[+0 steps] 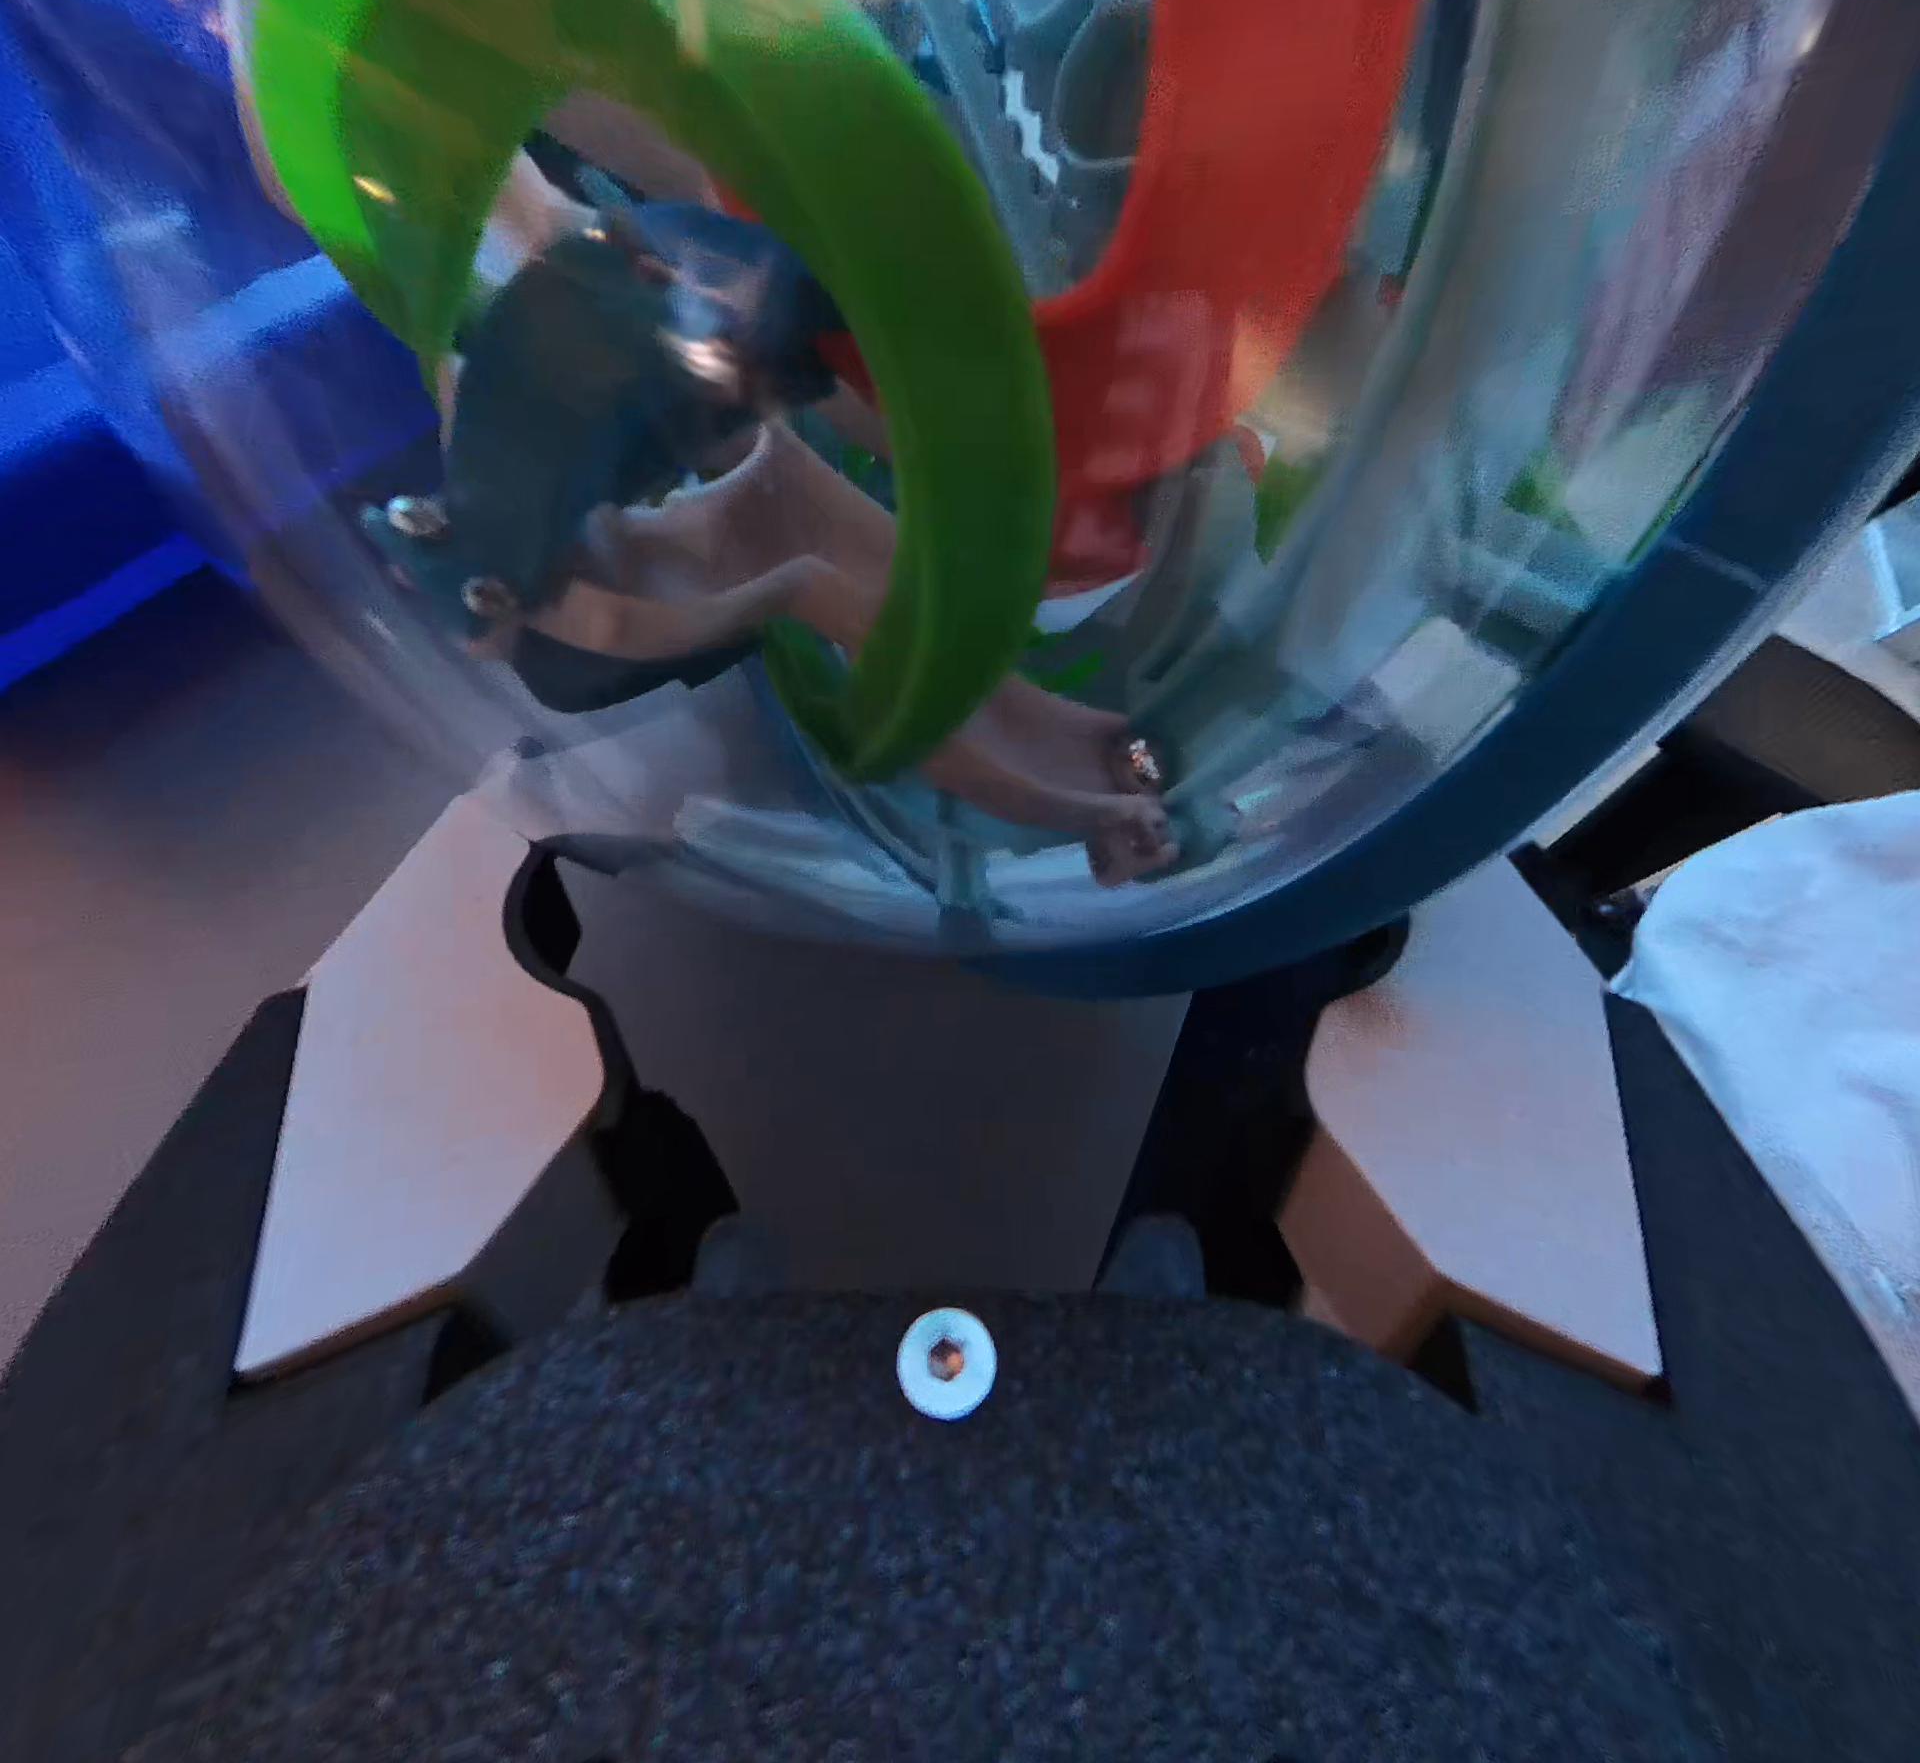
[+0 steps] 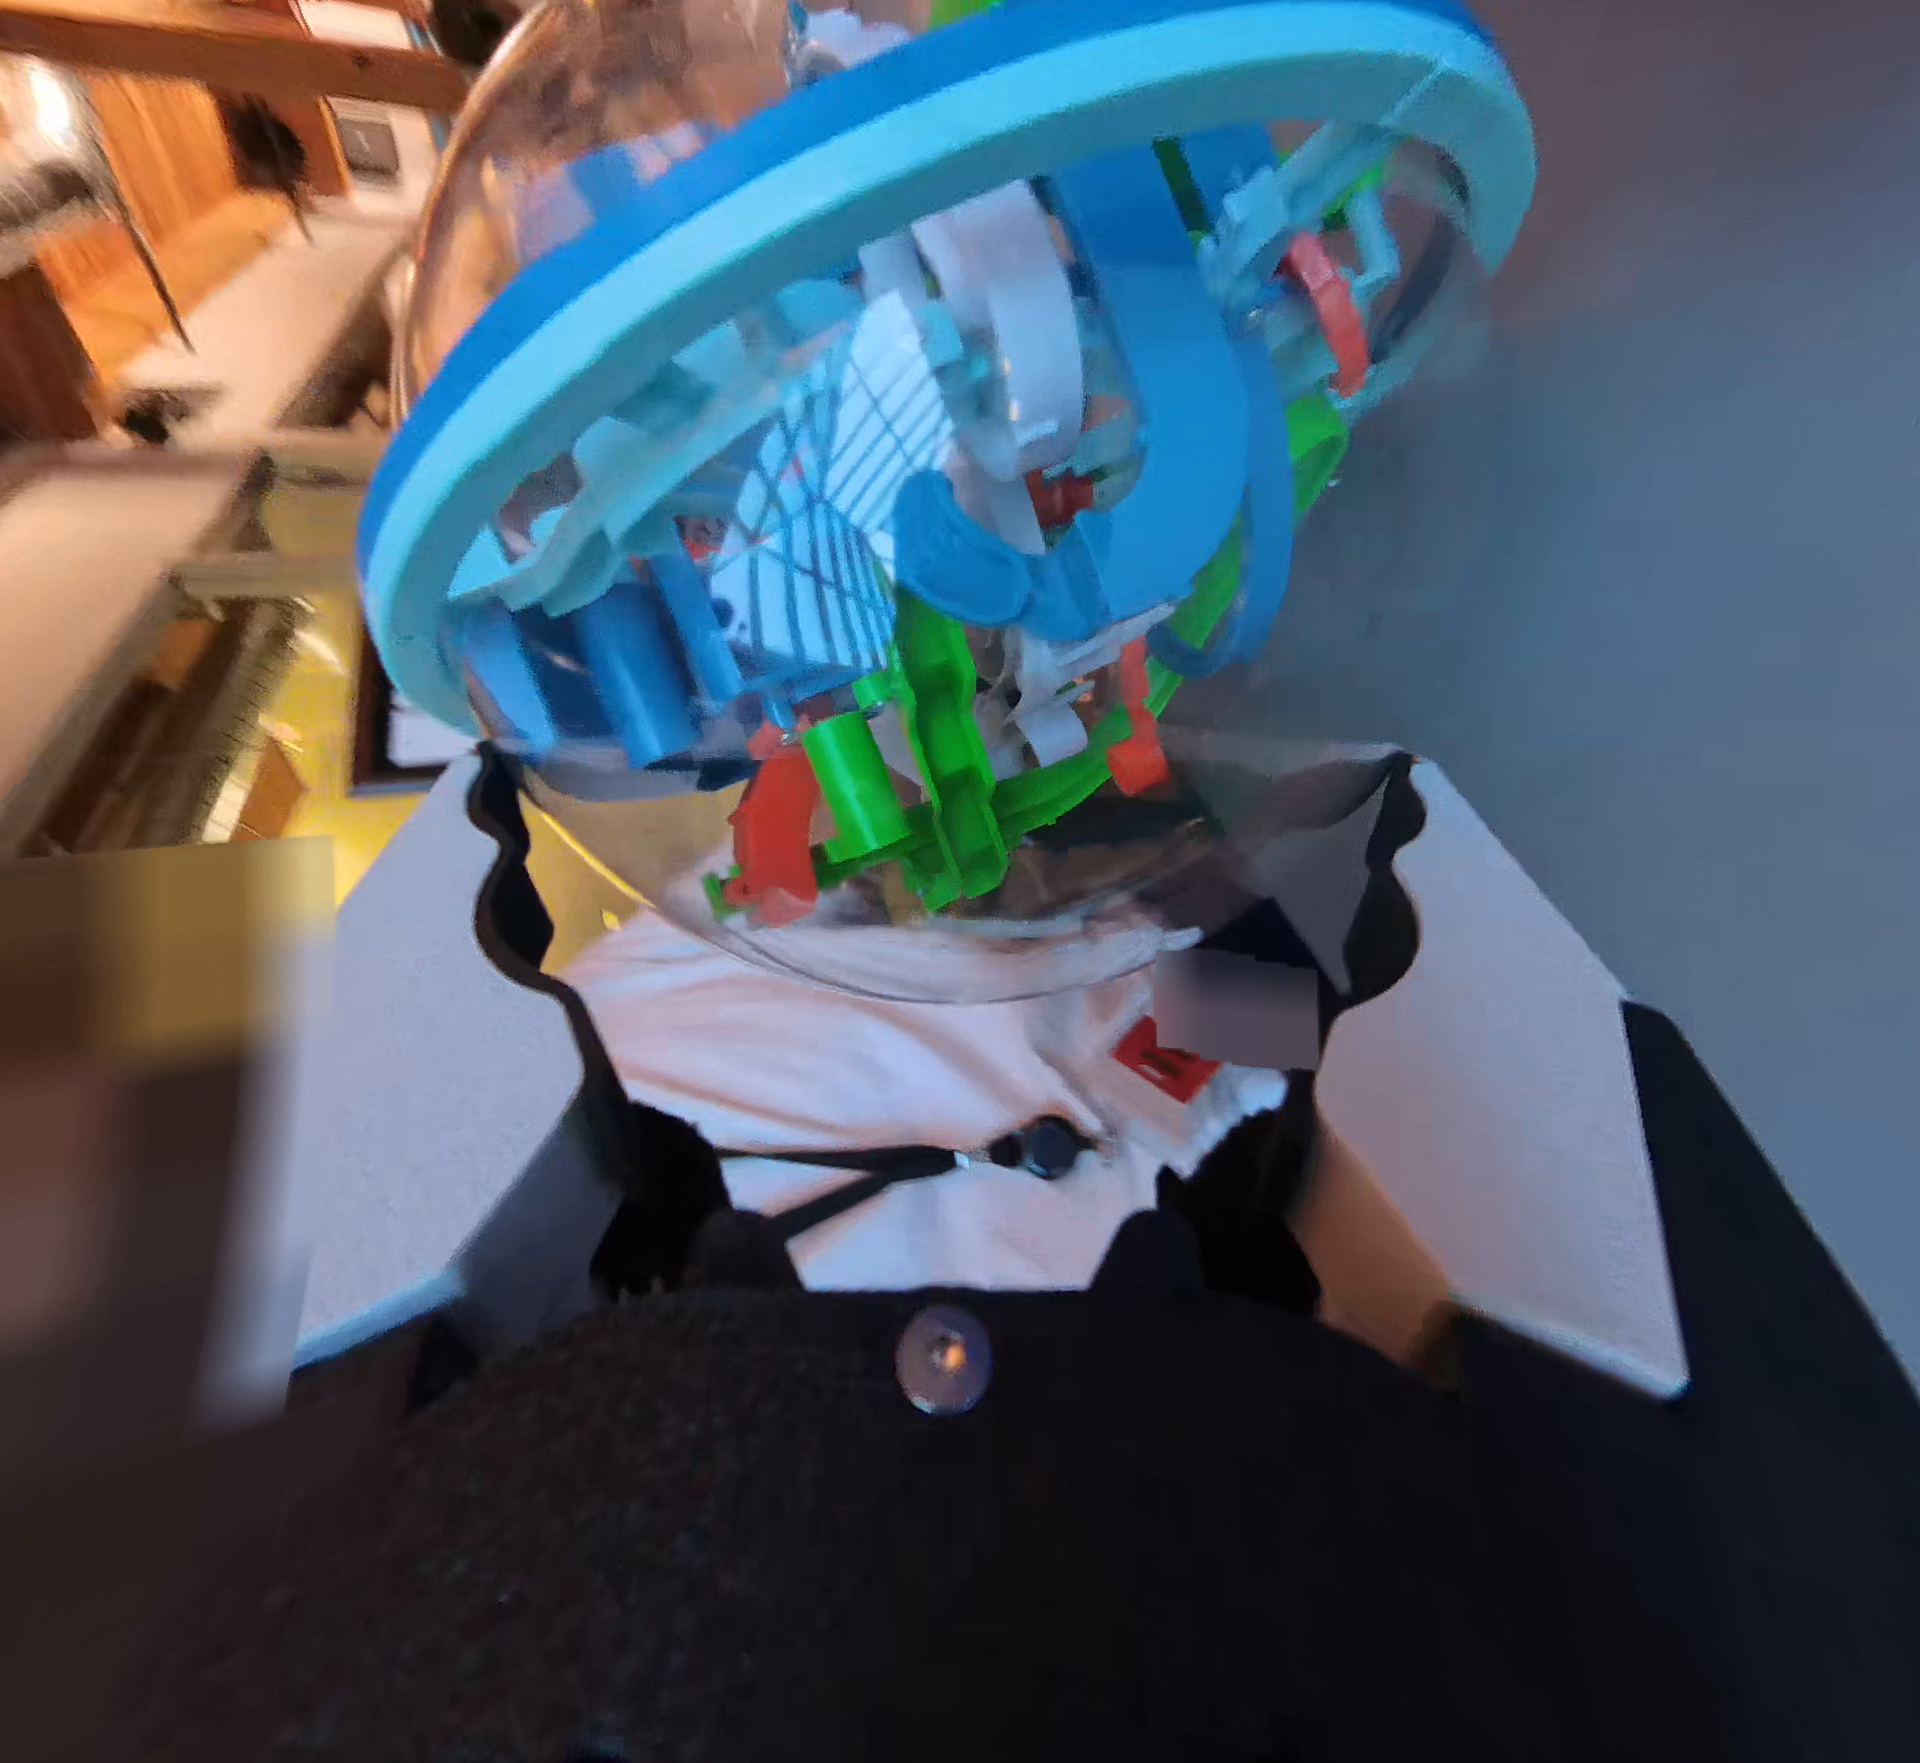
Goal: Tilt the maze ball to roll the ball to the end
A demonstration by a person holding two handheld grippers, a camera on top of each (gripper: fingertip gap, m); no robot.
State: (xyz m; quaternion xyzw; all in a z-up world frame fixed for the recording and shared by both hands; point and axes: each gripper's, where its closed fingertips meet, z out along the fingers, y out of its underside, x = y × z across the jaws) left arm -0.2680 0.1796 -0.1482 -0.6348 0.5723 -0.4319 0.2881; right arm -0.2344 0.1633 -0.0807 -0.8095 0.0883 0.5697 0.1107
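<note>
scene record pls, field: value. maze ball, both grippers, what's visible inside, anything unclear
object: maze ball, clear sphere with blue equator ring
inside: green track, red track, blue and white pieces
left gripper: spread wide, sphere's underside at its fingertips
right gripper: spread wide, sphere's lower part between its fingertips
support: both grippers at the sphere; contact not clear
tilt: ring slanted in the right wrist view
small ball: not located, views blurred
background: white cloth

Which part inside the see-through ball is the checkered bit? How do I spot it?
Find the clear maze ball with the blue ring around it. Just under that ring, near the middle, sits a white slab with dark grid lines. Its neighbours are plain blue, green or red.
</note>
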